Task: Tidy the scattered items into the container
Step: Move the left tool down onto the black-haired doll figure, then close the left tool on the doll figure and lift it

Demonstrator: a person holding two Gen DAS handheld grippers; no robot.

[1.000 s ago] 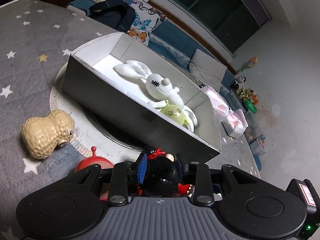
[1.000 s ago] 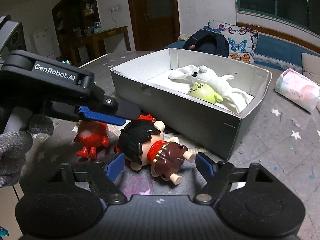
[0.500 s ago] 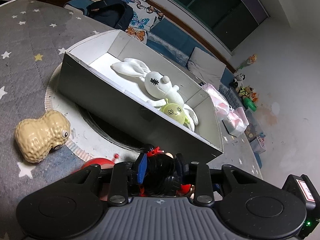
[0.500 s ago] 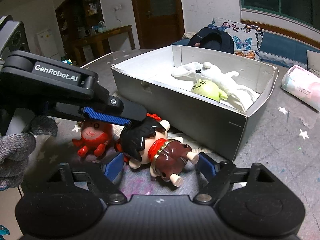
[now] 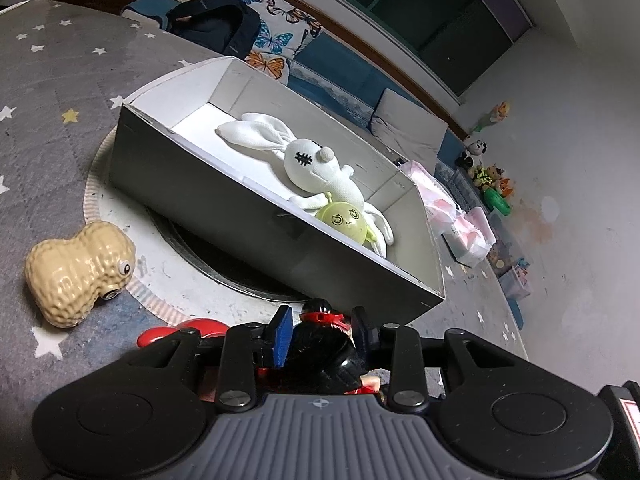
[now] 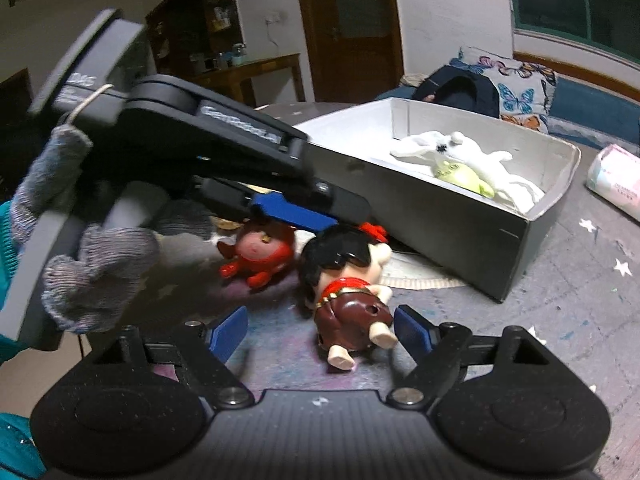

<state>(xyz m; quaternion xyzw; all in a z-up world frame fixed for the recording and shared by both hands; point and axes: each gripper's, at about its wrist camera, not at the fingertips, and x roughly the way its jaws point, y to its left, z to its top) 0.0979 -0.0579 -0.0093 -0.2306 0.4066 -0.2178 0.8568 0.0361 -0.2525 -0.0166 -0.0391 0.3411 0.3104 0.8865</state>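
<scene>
The doll (image 6: 344, 280) lay on the desk (image 6: 560, 320) just before the box (image 6: 440, 208), head toward the box, feet toward the right tool (image 6: 320, 330). So its long axis ran straight along that tool, which sat nearest, released, jaws wide and flanking the legs without touching. The left tool (image 5: 320, 330) straddled the black-haired head, jaws opening, pads apparently just clear. Next grab, I'd say, fell to the right.

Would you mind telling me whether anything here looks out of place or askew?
The black-haired doll lies tipped over on the table beside the box, not in it. The red toy and the peanut toy are also outside the box.
</scene>
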